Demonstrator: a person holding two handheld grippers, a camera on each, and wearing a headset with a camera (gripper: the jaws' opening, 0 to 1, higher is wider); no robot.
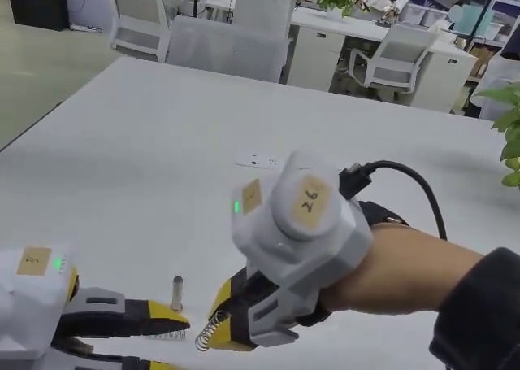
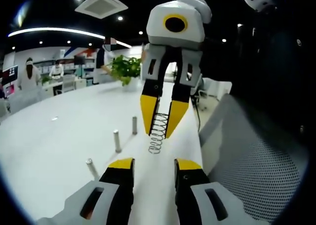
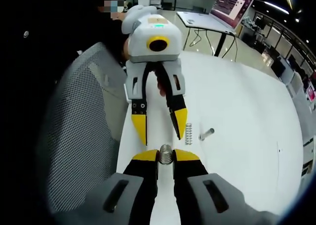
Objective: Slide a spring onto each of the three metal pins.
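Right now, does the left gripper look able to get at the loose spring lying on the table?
Probably yes: the left gripper is open, and the loose spring lies on the bare table right beside one jaw tip, with nothing between them.

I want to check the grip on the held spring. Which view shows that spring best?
The left gripper view: the spring hangs side-on, nearly full length, clamped by the right gripper. The right gripper view shows it end-on between the tips, and the head view shows some coils sticking out below the gripper.
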